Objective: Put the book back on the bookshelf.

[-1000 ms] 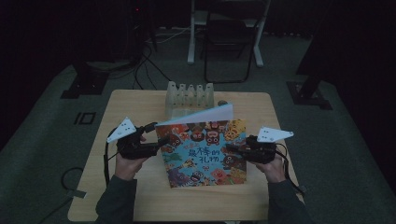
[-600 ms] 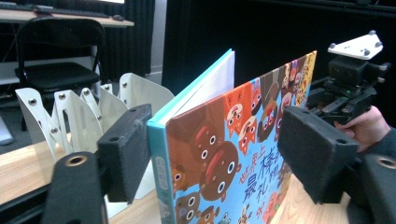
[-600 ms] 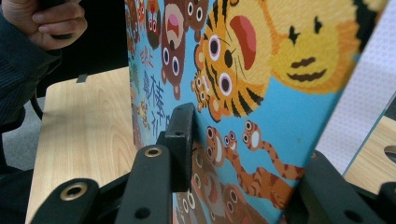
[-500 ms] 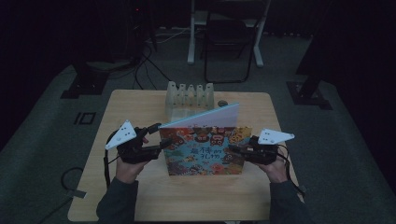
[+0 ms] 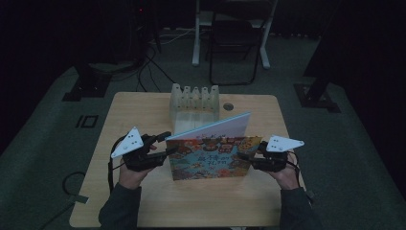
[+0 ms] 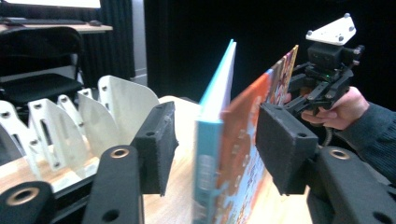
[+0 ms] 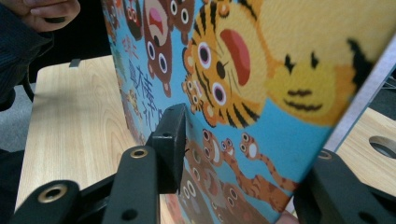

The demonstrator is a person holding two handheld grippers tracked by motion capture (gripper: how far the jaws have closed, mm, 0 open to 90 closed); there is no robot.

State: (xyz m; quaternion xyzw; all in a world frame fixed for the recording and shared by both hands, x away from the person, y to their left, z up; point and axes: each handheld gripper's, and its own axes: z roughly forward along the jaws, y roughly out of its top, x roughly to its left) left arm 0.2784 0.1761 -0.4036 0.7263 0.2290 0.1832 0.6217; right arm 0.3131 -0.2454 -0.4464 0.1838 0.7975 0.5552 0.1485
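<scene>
A picture book (image 5: 210,155) with cartoon animals on its cover stands on its lower edge on the wooden table (image 5: 143,110), its covers slightly splayed. My left gripper (image 5: 165,143) straddles the book's left edge. In the left gripper view (image 6: 215,144) its jaws have just been closing; the right pad (image 6: 285,149) meets the cover (image 6: 233,154) and the left pad (image 6: 156,144) stands off it. My right gripper (image 5: 244,155) is at the book's right edge. Its jaws (image 7: 243,158) have just been opening, with the tiger cover (image 7: 243,70) between them.
A pale slotted rack (image 5: 194,100) stands just behind the book, near the table's far edge, beside a round hole (image 5: 228,106). A chair (image 5: 232,43) and cables lie on the dark floor beyond. The person's hands hold both grippers near the table's front.
The book has tipped up from a flatter slant to stand nearly upright. The left jaws have narrowed around its edge. Both hands have stayed about where they were.
</scene>
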